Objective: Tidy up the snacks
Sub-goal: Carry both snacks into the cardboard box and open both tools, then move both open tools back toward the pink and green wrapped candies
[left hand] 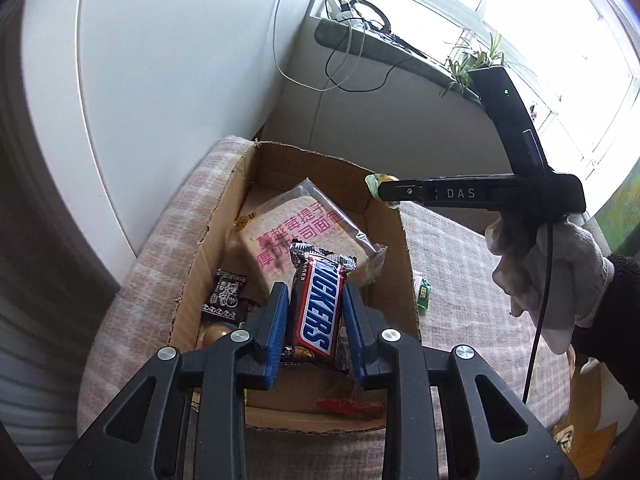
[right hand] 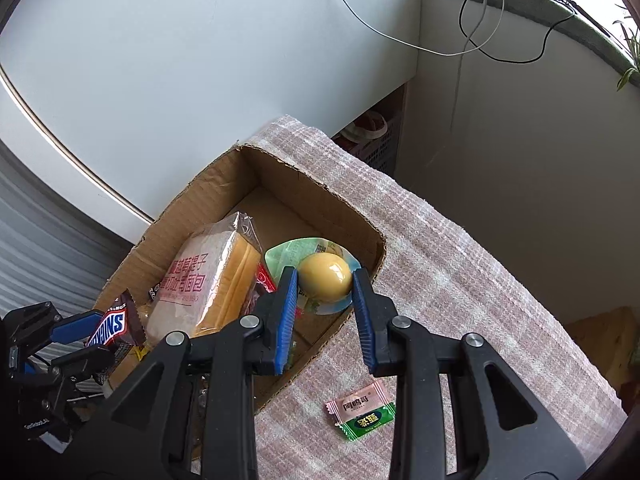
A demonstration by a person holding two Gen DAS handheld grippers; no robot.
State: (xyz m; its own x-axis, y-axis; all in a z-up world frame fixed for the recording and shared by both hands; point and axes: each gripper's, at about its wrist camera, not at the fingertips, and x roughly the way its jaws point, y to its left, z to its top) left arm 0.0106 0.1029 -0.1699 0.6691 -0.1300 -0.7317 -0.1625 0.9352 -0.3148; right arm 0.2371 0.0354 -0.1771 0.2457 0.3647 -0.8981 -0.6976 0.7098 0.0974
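1. Snickers bar (left hand: 316, 312) sits clamped lengthwise between the blue pads of the left gripper (left hand: 314, 316), held above the open cardboard box (left hand: 404, 240); from the right wrist view the same bar (right hand: 114, 326) hangs over the box's near-left corner.
2. Between the blue pads of the right gripper (right hand: 325, 294) is a yellow dome-shaped jelly cup (right hand: 325, 282) with a pale green foil rim, pinched on both sides and held over the right part of the box (right hand: 280, 168), close to its right wall.
3. Inside the box lies a wrapped slice of bread (left hand: 304, 232) in clear plastic printed with pink characters; it leans at a tilt toward the left side, and its yellowish edge (right hand: 236, 280) shows in the right wrist view.
4. A small dark brown packet (left hand: 226, 296) with a white pattern rests in the box's left part, beside the bread.
5. A red wrapper (left hand: 350, 406) lies on the box floor near the front wall.
6. The box stands on a pinkish checked cloth (right hand: 460, 264).
7. Outside the box on the cloth lie two small candies touching each other: a pink one (right hand: 358, 400) and a green one (right hand: 368, 424) just below it.
8. A gloved hand (left hand: 548, 272) grips the handle of the right tool.
9. Behind, a windowsill (left hand: 384, 48) carries cables and a green plant (left hand: 476, 64).
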